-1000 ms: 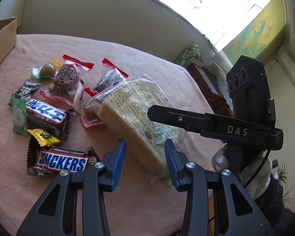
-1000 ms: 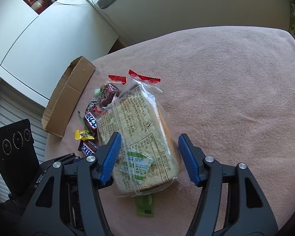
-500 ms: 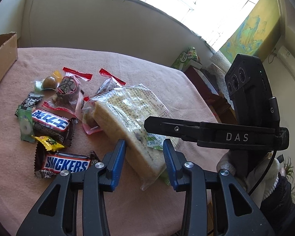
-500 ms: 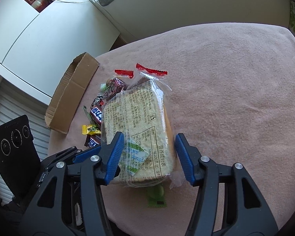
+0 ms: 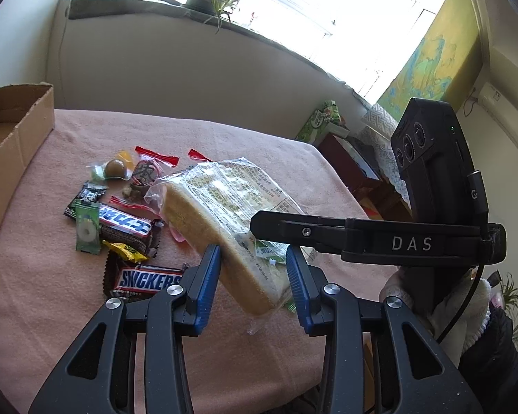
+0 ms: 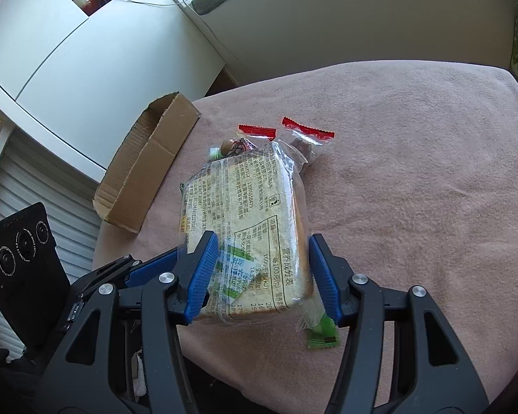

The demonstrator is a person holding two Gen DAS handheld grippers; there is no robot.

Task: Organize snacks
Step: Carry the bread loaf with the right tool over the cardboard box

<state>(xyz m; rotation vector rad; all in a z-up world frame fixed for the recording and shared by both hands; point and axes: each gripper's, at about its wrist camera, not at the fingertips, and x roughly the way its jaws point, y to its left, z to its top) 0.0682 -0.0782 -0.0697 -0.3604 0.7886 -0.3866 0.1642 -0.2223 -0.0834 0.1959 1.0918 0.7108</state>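
Observation:
A clear bag of sliced bread [image 5: 221, 214] is tilted, its near end raised off the pink tablecloth. My right gripper [image 6: 262, 272] is shut on the bread bag [image 6: 248, 214] across its near end. My left gripper [image 5: 253, 277] brackets the same end from the side, jaws close to the loaf; contact is unclear. A Snickers bar [image 5: 148, 279], a second chocolate bar [image 5: 127, 224] and several small wrapped sweets [image 5: 121, 169] lie in a pile left of the bread. A cardboard box [image 6: 148, 162] lies open at the table's left edge.
The box also shows in the left wrist view [image 5: 13, 131]. A green sachet [image 6: 323, 334] lies on the cloth under the bread. The right gripper's body [image 5: 380, 238] crosses the right of the left view. A white cabinet [image 6: 86, 51] stands beyond the box.
The right gripper closed on the bread's near end and lifted it, tilting the loaf. Both grippers rose and pulled back a little; the left fingers now flank the loaf.

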